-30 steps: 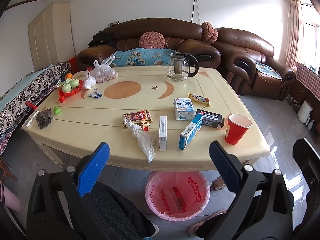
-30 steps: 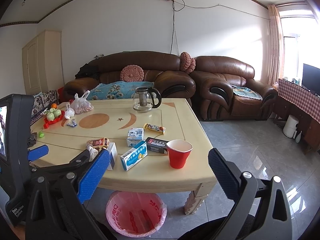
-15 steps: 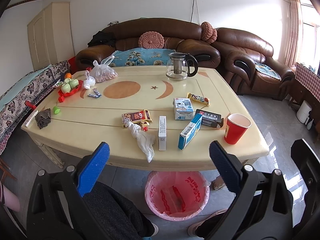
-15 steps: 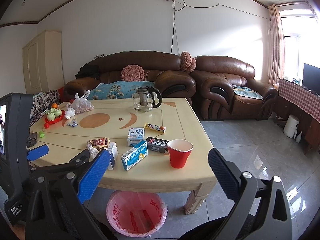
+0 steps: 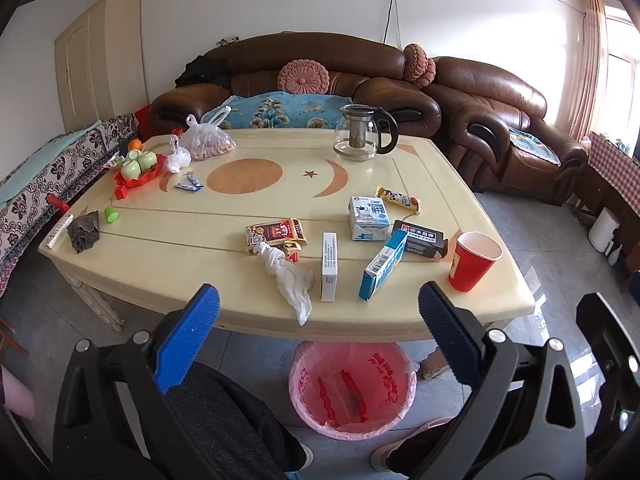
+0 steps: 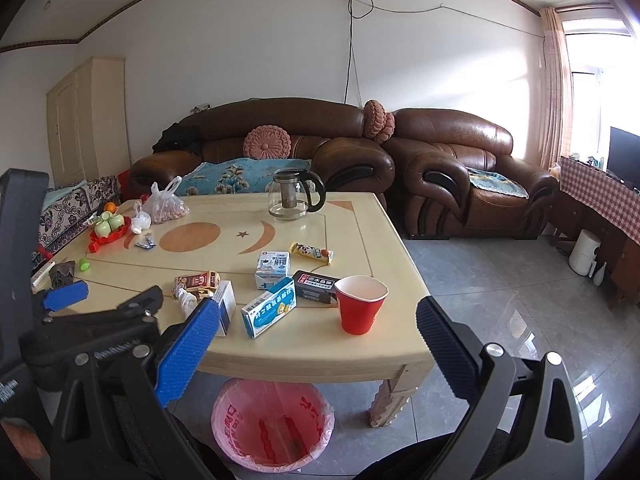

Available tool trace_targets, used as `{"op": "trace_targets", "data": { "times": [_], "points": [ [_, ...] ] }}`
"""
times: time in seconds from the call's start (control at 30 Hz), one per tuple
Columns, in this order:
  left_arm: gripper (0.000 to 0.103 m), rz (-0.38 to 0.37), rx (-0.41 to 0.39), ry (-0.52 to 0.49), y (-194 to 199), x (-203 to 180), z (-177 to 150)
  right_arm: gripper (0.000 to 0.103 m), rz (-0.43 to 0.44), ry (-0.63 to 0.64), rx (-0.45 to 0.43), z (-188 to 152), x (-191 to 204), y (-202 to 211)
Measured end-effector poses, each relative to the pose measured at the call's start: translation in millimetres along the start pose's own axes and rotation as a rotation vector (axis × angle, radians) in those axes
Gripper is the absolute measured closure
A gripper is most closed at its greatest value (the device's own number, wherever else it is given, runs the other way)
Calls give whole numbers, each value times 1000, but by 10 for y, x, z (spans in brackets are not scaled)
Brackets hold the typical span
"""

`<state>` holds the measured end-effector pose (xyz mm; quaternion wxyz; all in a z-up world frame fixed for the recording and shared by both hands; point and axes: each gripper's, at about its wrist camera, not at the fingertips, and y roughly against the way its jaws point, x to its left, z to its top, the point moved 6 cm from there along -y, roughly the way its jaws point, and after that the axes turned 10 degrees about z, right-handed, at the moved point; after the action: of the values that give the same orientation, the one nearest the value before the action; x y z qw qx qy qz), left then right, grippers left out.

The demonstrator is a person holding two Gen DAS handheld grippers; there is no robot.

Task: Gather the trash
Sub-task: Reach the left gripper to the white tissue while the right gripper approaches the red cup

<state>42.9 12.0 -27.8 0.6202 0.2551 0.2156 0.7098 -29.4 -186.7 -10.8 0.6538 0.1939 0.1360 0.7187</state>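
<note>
Litter lies on the near half of the cream table (image 5: 200,240): a crumpled white tissue (image 5: 289,278), a red snack wrapper (image 5: 276,232), a white box (image 5: 329,266), a blue box (image 5: 383,264), a milk carton (image 5: 369,217), a black box (image 5: 418,237), a candy bar wrapper (image 5: 398,199) and a red paper cup (image 5: 472,261). Under the table's front edge stands a pink-lined bin (image 5: 352,388), also in the right wrist view as the bin (image 6: 272,424). My left gripper (image 5: 318,334) hangs open in front of the table, empty. My right gripper (image 6: 316,344) is open and empty too, near the red cup (image 6: 360,304).
A glass teapot (image 5: 362,132), a bag of nuts (image 5: 208,142), a red tray with green cups (image 5: 138,164) and a dark rag (image 5: 84,232) sit farther back. Brown sofas (image 5: 320,68) ring the table. A person's dark-clad legs (image 5: 224,420) are below my left gripper.
Both views have shifted only slightly; the table and its litter sit marginally lower in the left wrist view. Both grippers stay open and empty.
</note>
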Motion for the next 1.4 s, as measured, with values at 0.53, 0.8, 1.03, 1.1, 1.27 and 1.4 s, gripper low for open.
{"op": "trace_targets", "data": {
  "times": [0.53,0.8,1.03,1.1,1.27,1.4],
  "points": [
    [5,-13,135,24,-638,293,-138,7,112,63,23,-56,-266,-500],
    [5,-60,253,61,-1121,307,-243,7,141,14,41,-77,-633,-877],
    [5,-49,363,109,-1601,311,-303,7,146,57,91,-116,-771,-1267],
    [5,-50,402,133,-1752,330,-321,7,143,88,115,-111,-779,-1364],
    [5,-37,468,197,-2071,401,-318,7,125,93,164,-8,-999,-1700],
    [5,-31,514,233,-2320,421,-297,7,104,89,211,59,-1239,-2023]
  ]
}}
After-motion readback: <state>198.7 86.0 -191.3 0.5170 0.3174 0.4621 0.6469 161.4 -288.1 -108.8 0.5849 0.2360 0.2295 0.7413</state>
